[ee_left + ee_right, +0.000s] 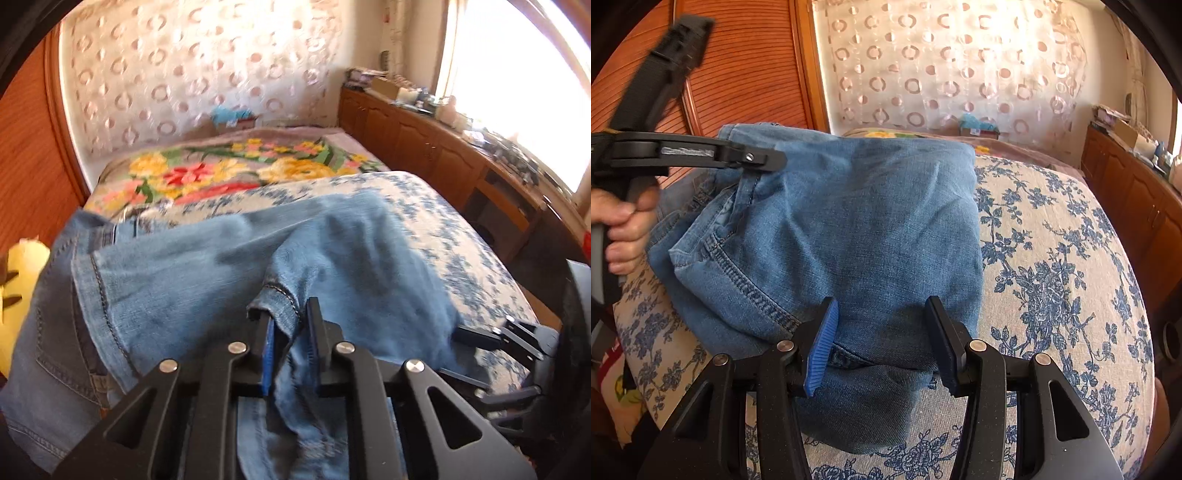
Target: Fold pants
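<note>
The blue jeans (221,280) lie folded over on the bed with the white and blue flowered cover (461,251). My left gripper (290,314) is shut on a hem of the jeans; the cloth hangs down between its fingers. In the right wrist view the jeans (871,221) form a folded bundle. My right gripper (882,314) is open, its fingers astride the near edge of the bundle, with denim between them. The left gripper (768,158) also shows there at the bundle's far left corner, held by a hand (624,229).
A flowered blanket (229,170) covers the far part of the bed. A wooden cabinet (443,147) with clutter on top runs along the right under a bright window. A wooden wardrobe (746,74) stands at the left. A yellow thing (22,266) lies at the bed's left.
</note>
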Demonstrator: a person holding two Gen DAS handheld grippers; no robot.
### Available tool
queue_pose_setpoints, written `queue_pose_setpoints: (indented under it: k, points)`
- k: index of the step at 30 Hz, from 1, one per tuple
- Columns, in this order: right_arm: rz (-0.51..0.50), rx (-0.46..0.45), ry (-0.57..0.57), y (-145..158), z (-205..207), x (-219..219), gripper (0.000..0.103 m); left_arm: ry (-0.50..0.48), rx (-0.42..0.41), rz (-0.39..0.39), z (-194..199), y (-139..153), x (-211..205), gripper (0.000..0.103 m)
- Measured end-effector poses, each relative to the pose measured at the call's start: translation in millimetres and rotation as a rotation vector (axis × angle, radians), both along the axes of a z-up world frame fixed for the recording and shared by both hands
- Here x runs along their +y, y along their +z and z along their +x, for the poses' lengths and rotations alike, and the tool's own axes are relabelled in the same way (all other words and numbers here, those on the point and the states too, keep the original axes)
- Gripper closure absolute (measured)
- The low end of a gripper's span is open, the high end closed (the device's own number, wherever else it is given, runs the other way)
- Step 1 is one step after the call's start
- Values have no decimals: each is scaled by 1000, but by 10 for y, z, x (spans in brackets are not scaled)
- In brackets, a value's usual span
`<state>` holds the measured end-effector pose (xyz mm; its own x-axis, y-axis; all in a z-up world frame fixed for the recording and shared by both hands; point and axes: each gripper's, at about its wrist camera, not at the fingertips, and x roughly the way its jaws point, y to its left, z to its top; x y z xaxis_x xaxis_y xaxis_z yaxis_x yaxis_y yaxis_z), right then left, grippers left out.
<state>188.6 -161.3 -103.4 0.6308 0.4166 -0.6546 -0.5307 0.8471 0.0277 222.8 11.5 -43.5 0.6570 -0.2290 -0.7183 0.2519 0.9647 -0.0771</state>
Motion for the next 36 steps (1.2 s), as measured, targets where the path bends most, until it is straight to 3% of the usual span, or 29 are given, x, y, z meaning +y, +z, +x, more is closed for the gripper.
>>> queue_pose_setpoints:
  k: [5,10,17,22,30,36]
  points:
    - [0,-1,0,2,2,-3,54,-96,-54,8,-376,154,-227,92]
    - [-1,-2,-2,0,-1,4,54,-140,-37,26,-580,102,-331,92]
    - [-1,-3,-2,1,-4,3,54,-138,-16,24,-699,55,-238,75]
    - [-3,-3,-2,-2,-3,4,54,-109,-61,24,-782,186,-90,64]
    - [-2,-3,-2,0,-4,2,54,9,-103,56,-484,293,296,62]
    - [-2,-3,-2,-1,-4,3,54,32,-29,76,-142,84,515,62]
